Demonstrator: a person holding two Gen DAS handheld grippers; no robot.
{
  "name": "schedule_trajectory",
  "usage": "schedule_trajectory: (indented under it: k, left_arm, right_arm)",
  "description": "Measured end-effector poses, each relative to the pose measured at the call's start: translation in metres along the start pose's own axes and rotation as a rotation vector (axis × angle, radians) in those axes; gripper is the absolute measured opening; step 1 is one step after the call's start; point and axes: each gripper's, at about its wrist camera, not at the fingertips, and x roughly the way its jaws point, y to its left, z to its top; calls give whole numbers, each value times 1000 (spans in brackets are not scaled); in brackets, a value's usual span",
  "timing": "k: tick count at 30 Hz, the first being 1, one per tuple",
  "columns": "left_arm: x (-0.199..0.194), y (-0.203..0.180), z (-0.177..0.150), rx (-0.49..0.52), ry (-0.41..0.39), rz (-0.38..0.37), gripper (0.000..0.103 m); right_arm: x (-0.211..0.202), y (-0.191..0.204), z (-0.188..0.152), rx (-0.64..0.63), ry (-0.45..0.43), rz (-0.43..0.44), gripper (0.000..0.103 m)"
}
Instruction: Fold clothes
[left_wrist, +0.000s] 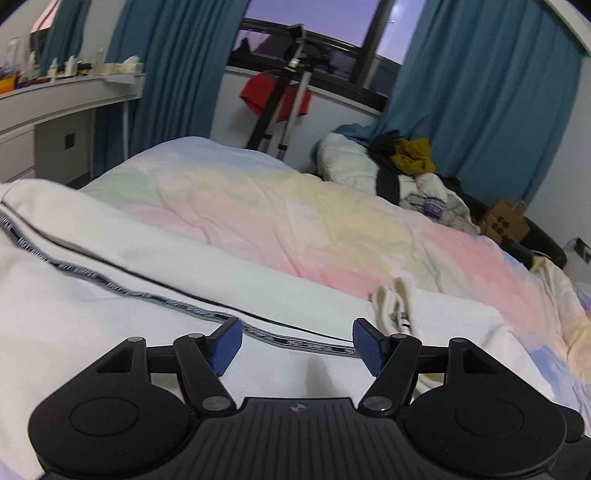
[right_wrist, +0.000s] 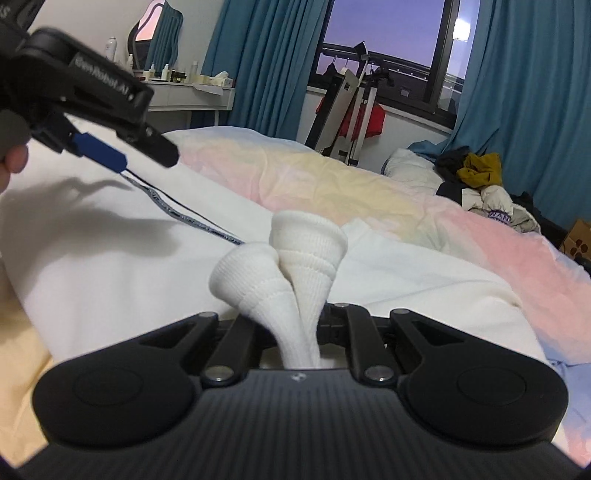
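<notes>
The right gripper (right_wrist: 295, 325) is clamped on white socks (right_wrist: 284, 266), cuffs pointing away from it. The left gripper (left_wrist: 297, 345) hangs with fingers apart over the white garment (left_wrist: 110, 295), whose dark stripe (left_wrist: 166, 299) runs slantwise across the bed (left_wrist: 332, 229). Beyond lie a clothes pile (left_wrist: 410, 166), teal curtains (left_wrist: 480, 92) and a dusk window (left_wrist: 314, 18).

I see a bed (left_wrist: 258, 206) covered by a pastel duvet (right_wrist: 332, 184) with pink, yellow and pale blue patches, rumpled in soft folds. Spread flat across its near side lies a white garment (left_wrist: 110, 295) with a dark lettered stripe (left_wrist: 177, 306) running along it. At the far end of the bed I make out a white pillow or bundle (left_wrist: 343, 158) with a heap of dark and mustard clothes (right_wrist: 476, 170) piled against it.
</notes>
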Motion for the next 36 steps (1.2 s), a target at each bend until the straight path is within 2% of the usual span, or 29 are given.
schedule_trajectory:
  k: [8, 13, 15, 17, 20, 26, 28, 31, 33, 35, 36]
  left_arm:
    - [2, -5, -2, 48, 34, -5, 70]
    - [6, -1, -4, 70, 41, 8, 70]
    - [2, 0, -4, 80, 31, -5, 70]
    - [-3, 1, -4, 84, 21, -23, 70]
    - [-8, 3, -4, 79, 13, -35, 70]
    - [-15, 7, -2, 55, -1, -34, 70]
    - [-16, 8, -2, 47, -8, -36, 71]
    - [-15, 12, -2, 27, -9, -36, 71]
    - [-15, 15, -2, 10, -6, -35, 71]
    - [-17, 19, -3, -9, -18, -12, 71]
    - [-18, 21, -3, -16, -21, -10, 71]
  right_arm:
    - [-4, 12, -5, -31, -18, -26, 12]
    - [-26, 33, 7, -133, -126, -106, 12]
    - [-34, 42, 15, -137, -160, -89, 12]
    - [-36, 60, 17, -152, -149, -24, 12]
    - [-24, 96, 5, -211, -46, 54, 12]
    - [-23, 92, 6, -159, -28, 69, 15]
    - [-23, 91, 7, -142, -21, 76, 22]
    - [-32, 87, 11, -90, -4, 113, 41]
    - [-38, 82, 13, -2, 14, 170, 67]
    - [-50, 78, 11, 138, 50, 263, 80]
    - [-56, 76, 9, 225, 59, 294, 81]
